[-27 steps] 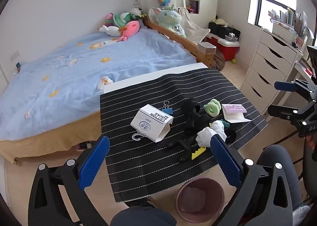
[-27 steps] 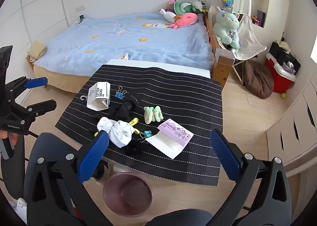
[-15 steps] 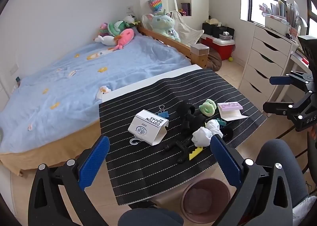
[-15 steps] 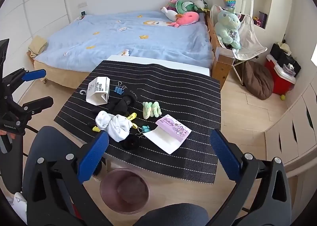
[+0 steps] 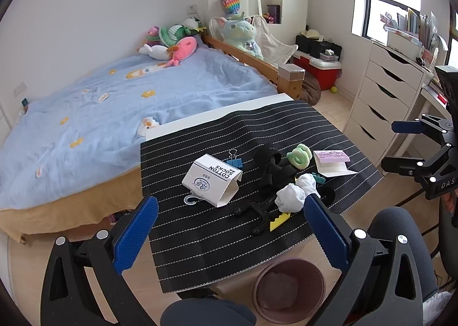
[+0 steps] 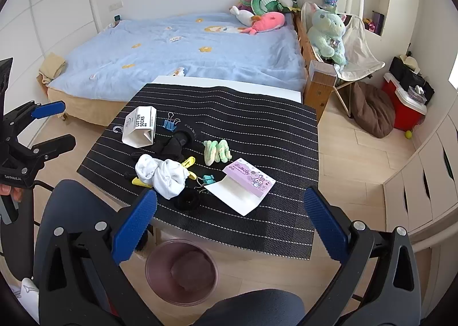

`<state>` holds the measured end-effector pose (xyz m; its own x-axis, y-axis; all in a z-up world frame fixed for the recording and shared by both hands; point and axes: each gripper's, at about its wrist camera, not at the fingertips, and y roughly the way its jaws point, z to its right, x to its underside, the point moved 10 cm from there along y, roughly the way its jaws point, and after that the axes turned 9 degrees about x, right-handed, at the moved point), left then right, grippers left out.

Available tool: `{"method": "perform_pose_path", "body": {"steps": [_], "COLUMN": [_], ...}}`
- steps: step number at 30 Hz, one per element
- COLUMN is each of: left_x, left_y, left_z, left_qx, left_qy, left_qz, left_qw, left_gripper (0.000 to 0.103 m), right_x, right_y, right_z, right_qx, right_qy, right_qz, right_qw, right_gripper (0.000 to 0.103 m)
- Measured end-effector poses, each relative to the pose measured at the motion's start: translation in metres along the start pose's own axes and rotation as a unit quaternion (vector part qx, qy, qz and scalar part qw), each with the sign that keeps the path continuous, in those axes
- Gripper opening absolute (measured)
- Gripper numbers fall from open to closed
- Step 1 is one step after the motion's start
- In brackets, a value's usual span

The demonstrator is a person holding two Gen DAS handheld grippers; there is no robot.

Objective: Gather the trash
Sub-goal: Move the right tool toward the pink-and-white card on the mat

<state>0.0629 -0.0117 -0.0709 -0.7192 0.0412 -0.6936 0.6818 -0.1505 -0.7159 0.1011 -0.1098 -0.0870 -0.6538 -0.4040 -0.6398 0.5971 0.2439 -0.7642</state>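
Both grippers empty and wide open above the cluttered table; no trash yet collected.

The left gripper (image 5: 229, 228) and the right gripper (image 6: 229, 223) hung clear of the striped mat (image 6: 257, 131), jaws fully spread, nothing between them. The likely trash, a sock box (image 5: 211, 180) and a purple-topped card (image 6: 243, 186), lay on the mat among items that should stay: white socks (image 6: 166, 174), green socks (image 6: 216, 151), black socks (image 6: 174, 143) and a binder clip (image 6: 170, 124). The bin (image 6: 180, 274) stood on the floor just below the near table edge, partly under it. Judged risks: a wide-open grip could sweep up a sock or clip along with the card; the flat card may slip from the pads; the open-ended box may crush; and a release short of the bin would drop trash on the floor.
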Motion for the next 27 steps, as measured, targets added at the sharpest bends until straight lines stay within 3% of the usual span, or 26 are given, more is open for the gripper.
{"method": "perform_pose_path", "body": {"steps": [27], "left_x": [0.0049], "left_y": [0.0007], "left_z": [-0.0049], "left_qx": [0.001], "left_qy": [-0.004], "left_qz": [-0.004], "left_qw": [1.0000], "left_gripper": [0.098], "right_x": [0.0007], "right_y": [0.0040], "right_z": [-0.0043], "right_qx": [-0.001], "right_qy": [-0.003], "right_qz": [-0.003], "right_qw": [1.000], "right_gripper": [0.100]}}
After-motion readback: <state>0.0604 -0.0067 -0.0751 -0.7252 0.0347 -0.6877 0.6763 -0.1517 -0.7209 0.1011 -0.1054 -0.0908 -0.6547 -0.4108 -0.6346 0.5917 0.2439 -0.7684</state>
